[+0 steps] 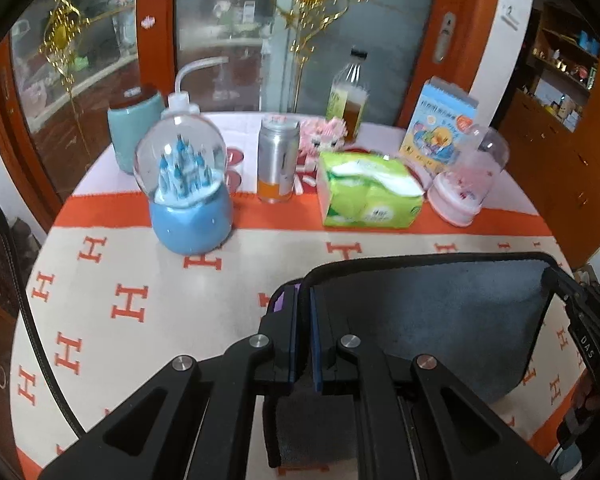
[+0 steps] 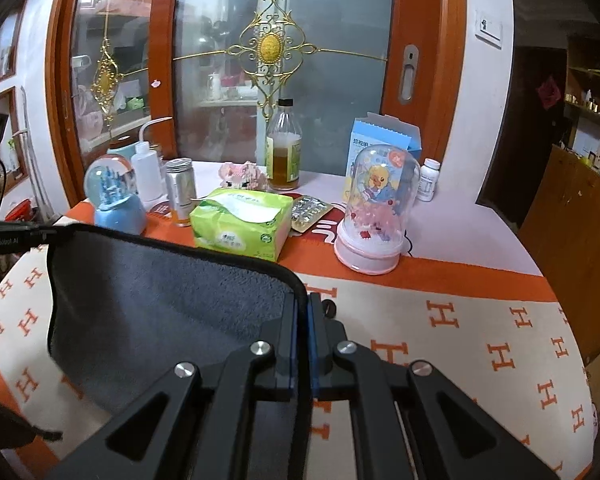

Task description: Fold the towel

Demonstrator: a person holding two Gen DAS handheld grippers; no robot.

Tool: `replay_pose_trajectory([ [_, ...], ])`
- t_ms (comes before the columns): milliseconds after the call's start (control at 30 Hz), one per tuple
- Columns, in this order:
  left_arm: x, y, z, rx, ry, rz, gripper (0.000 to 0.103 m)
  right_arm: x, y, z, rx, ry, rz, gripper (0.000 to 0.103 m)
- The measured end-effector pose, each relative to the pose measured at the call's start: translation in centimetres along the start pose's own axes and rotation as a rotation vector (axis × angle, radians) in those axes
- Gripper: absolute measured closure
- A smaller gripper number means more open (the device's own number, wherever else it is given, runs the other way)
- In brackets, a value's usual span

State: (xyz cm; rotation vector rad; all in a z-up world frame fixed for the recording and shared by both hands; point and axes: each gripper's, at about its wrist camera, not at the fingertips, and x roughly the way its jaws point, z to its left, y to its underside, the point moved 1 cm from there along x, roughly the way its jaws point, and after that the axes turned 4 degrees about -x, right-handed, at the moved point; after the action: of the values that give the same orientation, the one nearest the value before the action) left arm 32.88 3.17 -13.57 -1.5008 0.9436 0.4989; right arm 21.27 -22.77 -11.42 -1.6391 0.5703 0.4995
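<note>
Nearest you, your left gripper (image 1: 304, 320) is clenched on one top corner of the dark grey, black-edged microfibre towel (image 1: 428, 320), and your right gripper (image 2: 304, 320) is pinched tight on the other top corner. The towel hangs stretched between them, lifted over the near edge of the table, above the cream tablecloth with orange H letters (image 1: 112, 280). Its fleecy, matte face looks soft and limp, sagging below the taut hem. I judge that you are early in the fold: the cloth is picked up and spread, and no crease is visible, so laying it down and doubling it over remain. Towards the far edge stand a blue castle snow globe (image 1: 188, 188), a green soft tissue pack (image 1: 364, 190) and a pink-based clear dome (image 2: 374, 216).
</note>
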Motion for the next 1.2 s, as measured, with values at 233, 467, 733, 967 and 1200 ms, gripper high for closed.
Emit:
replay_pose_trajectory([
  [233, 2.9, 0.2, 1.1, -0.024, -0.033, 0.038, 0.098, 3.0, 0.1, 0.5, -0.011, 0.019, 0.024, 0.098],
  [467, 4.4, 0.2, 1.8, -0.030, -0.083, 0.055, 0.087, 5.1, 0.1, 0.6, 0.021, 0.025, 0.065, 0.091],
  [733, 4.0, 0.0, 2.6, -0.060, -0.105, 0.040, 0.059, 4.8, 0.1, 0.1, 0.049, 0.034, 0.074, 0.058],
  [967, 2.4, -0.1, 2.4, -0.057, -0.115, 0.019, 0.047, 3.4, 0.0, -0.3, 0.068, 0.049, 0.083, 0.037],
  [1200, 0.0, 0.4, 1.7, -0.051, -0.126, 0.005, 0.029, 1.9, 0.7, -0.5, 0.089, 0.040, 0.134, 0.024],
])
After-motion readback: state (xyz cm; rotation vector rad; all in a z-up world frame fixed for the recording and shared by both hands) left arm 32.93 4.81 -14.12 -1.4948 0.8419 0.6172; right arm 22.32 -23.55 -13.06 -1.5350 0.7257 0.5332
